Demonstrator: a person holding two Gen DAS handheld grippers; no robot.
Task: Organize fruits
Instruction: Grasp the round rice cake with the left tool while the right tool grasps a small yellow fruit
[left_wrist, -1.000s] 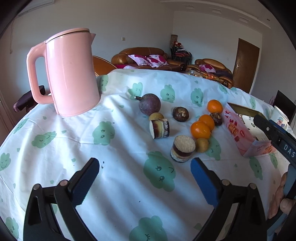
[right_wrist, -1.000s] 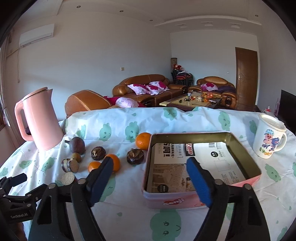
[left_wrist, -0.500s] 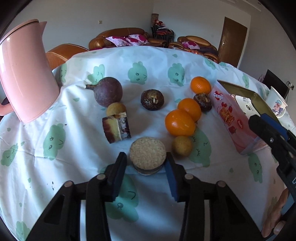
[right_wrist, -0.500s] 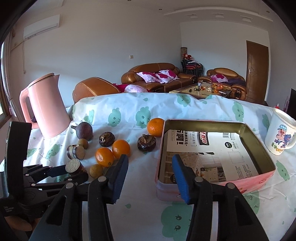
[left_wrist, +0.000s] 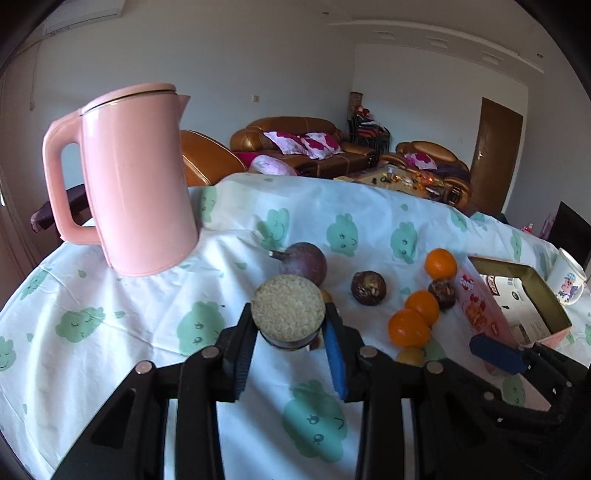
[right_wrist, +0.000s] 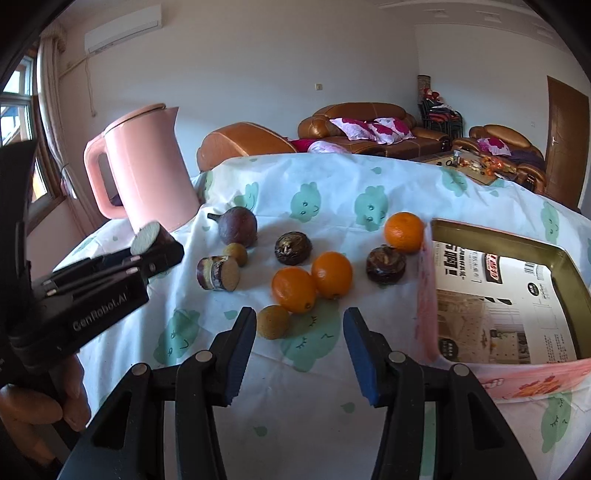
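Observation:
My left gripper (left_wrist: 290, 332) is shut on a short sugarcane piece (left_wrist: 288, 310) with a pale cut face, lifted above the cloth; it also shows at the left of the right wrist view (right_wrist: 147, 232). My right gripper (right_wrist: 299, 332) is open and empty, low over the cloth in front of a small tan fruit (right_wrist: 273, 321). On the cloth lie a second sugarcane piece (right_wrist: 218, 273), three oranges (right_wrist: 293, 290) (right_wrist: 331, 274) (right_wrist: 403, 232), a purple passion fruit (right_wrist: 237, 226), two dark brown fruits (right_wrist: 293, 248) (right_wrist: 386, 264) and another tan fruit (right_wrist: 236, 254).
A pink open tin box (right_wrist: 498, 295) stands at the right, lined with printed paper. A tall pink kettle (right_wrist: 147, 166) stands at the back left. A white cartoon mug (left_wrist: 567, 282) sits beyond the tin. The table edge drops off behind the kettle.
My left gripper closed on the sugarcane piece and lifted it off the cloth. My right gripper moved left and lower toward the fruits, its jaws a little wider than half a second ago.

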